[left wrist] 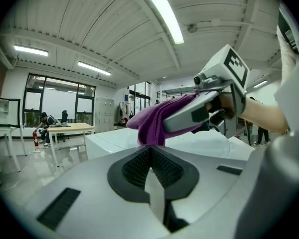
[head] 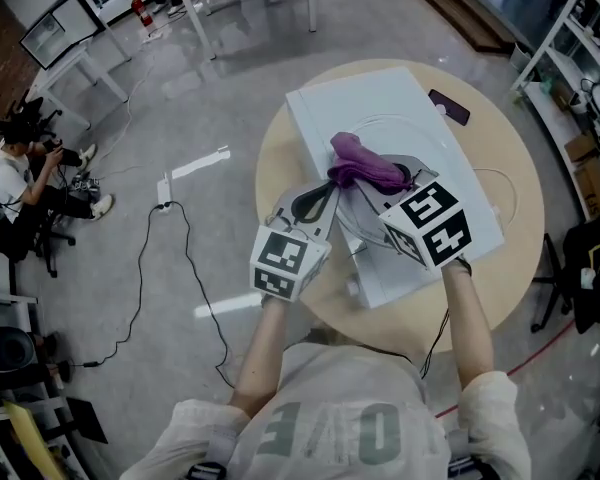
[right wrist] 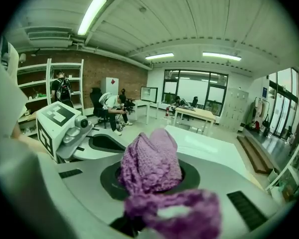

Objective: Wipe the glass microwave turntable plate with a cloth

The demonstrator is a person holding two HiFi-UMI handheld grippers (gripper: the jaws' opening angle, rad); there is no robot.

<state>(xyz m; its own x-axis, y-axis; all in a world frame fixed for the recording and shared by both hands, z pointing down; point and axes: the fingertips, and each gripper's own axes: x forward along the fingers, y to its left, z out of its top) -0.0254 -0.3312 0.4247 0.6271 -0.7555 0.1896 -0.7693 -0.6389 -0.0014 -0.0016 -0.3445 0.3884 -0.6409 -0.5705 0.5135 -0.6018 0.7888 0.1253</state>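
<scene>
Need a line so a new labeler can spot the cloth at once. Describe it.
On the round tan table lies a white appliance; over it the right gripper is shut on the cloth. It is the only purple, knitted thing there, against the white casing and the clear glass plate.

Bright, even indoor light from ceiling tube lamps point(left wrist: 164, 14); windows point(left wrist: 60, 103) glow pale. Shadows soft. Floor point(head: 200, 108) shows glare patches. Both gripper views fisheye: dark corners, bowed lines. Nearest fold of purple cloth point(right wrist: 174, 215) blurred.
</scene>
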